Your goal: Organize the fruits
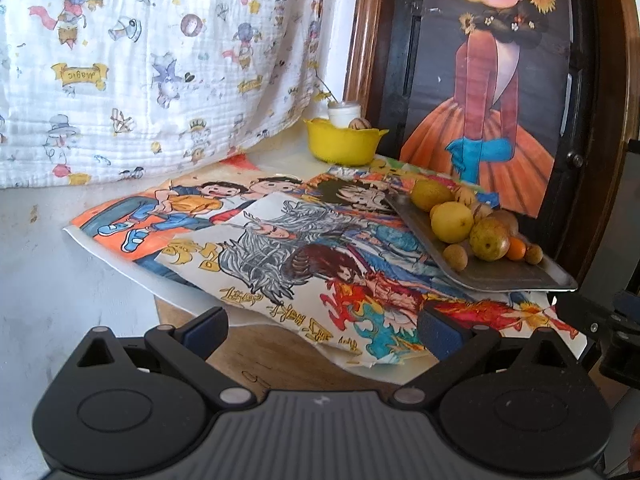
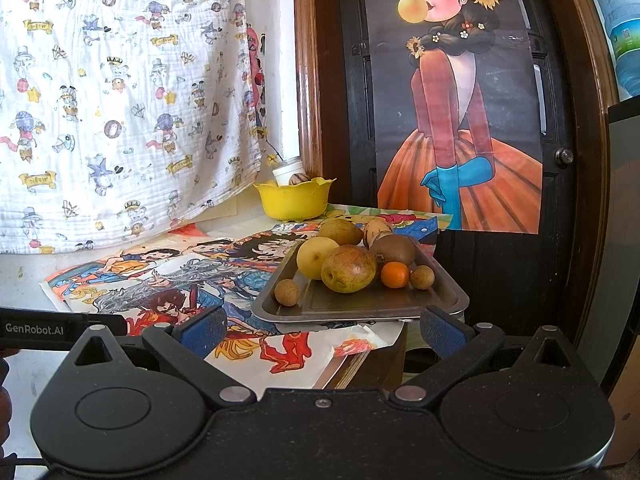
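A metal tray [image 2: 360, 306] [image 1: 504, 280] holds several fruits: a yellow lemon [image 2: 316, 257] [image 1: 452, 222], a green-brown mango [image 2: 349, 269] [image 1: 489, 239], a small orange [image 2: 395, 274] [image 1: 517, 249], a kiwi [image 2: 394, 249] and small brown longans [image 2: 287, 292]. Behind it a yellow bowl [image 2: 295, 198] [image 1: 343, 141] holds one walnut-like fruit [image 2: 299, 179]. My left gripper [image 1: 322, 322] is open, low over the drawings, left of the tray. Just short of the tray's front edge, my right gripper [image 2: 322, 326] is open and holds nothing.
Coloured drawings [image 1: 280, 236] cover the table top. A patterned white cloth [image 1: 140, 60] hangs at the back left. A dark door with a poster [image 2: 452, 100] stands behind the tray. A white jar [image 1: 343, 114] sits behind the bowl. The table edge [image 2: 360, 364] lies below the tray.
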{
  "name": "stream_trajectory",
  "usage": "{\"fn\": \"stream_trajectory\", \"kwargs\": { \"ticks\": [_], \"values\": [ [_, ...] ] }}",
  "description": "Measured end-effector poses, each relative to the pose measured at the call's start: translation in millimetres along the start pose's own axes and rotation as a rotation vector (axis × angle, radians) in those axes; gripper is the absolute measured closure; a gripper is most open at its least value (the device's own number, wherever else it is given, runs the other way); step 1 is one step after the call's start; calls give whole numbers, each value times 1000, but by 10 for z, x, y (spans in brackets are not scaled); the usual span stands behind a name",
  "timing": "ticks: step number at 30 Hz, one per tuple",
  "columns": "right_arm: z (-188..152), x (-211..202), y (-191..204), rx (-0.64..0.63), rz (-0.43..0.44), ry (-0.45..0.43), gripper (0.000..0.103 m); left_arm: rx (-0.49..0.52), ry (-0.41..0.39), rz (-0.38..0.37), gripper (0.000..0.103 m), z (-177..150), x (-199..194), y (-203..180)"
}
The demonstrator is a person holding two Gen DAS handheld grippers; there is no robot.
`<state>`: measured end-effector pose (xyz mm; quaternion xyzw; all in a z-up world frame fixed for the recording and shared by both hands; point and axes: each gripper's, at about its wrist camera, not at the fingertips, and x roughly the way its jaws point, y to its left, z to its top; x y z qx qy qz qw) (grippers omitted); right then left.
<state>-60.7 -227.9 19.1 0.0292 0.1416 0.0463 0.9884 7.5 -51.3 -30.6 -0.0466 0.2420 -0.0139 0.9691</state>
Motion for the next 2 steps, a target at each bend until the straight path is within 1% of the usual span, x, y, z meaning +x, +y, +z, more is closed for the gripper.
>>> {"fn": "stream_trajectory", "kwargs": {
  "ticks": [2],
  "values": [
    [-14,-1,10,0,0,1,1,15,-24,-7,0,-11,-20,-2]
  ]
}}
